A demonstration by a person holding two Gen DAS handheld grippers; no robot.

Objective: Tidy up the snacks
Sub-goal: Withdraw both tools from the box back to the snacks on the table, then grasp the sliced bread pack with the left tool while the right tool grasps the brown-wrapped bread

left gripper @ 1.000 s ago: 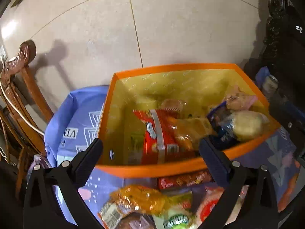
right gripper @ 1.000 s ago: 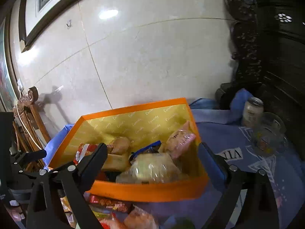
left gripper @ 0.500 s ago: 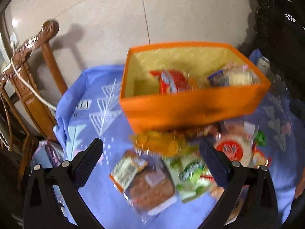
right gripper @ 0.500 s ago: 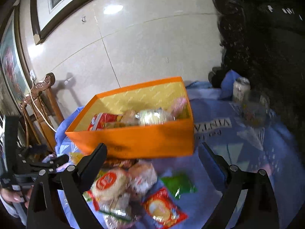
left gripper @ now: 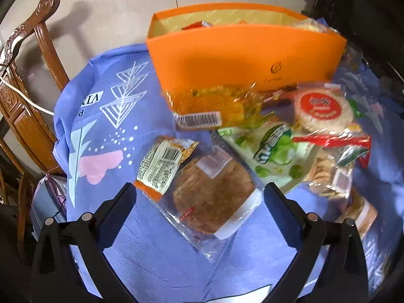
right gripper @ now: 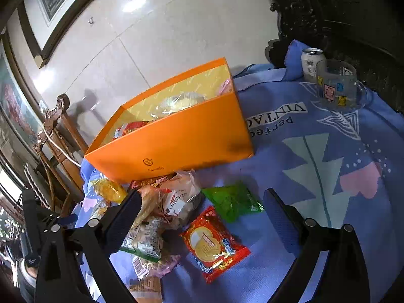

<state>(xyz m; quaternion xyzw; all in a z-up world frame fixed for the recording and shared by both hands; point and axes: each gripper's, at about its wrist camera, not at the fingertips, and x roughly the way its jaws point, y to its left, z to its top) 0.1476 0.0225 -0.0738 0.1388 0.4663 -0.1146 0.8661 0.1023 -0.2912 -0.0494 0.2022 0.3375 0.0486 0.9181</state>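
While both tools (left gripper: 199,207) (right gripper: 202,214) gape empty, crinkly plastic snack packets (left gripper: 277,149) beside smooth orange cardboard box (right gripper: 176,141)

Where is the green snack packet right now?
In the right wrist view, the green packet lies on the blue cloth just in front of the orange box, beside the red packet.

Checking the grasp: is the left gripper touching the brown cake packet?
Apart. The left wrist view shows the left gripper open, blue cloth showing between each finger and the brown cake packet.

Bright indoor light. Glare spots shine on the glossy wall (right gripper: 133,3). The snack packets (left gripper: 252,131) look motion-blurred. Fisheye bending curves the dark edges.
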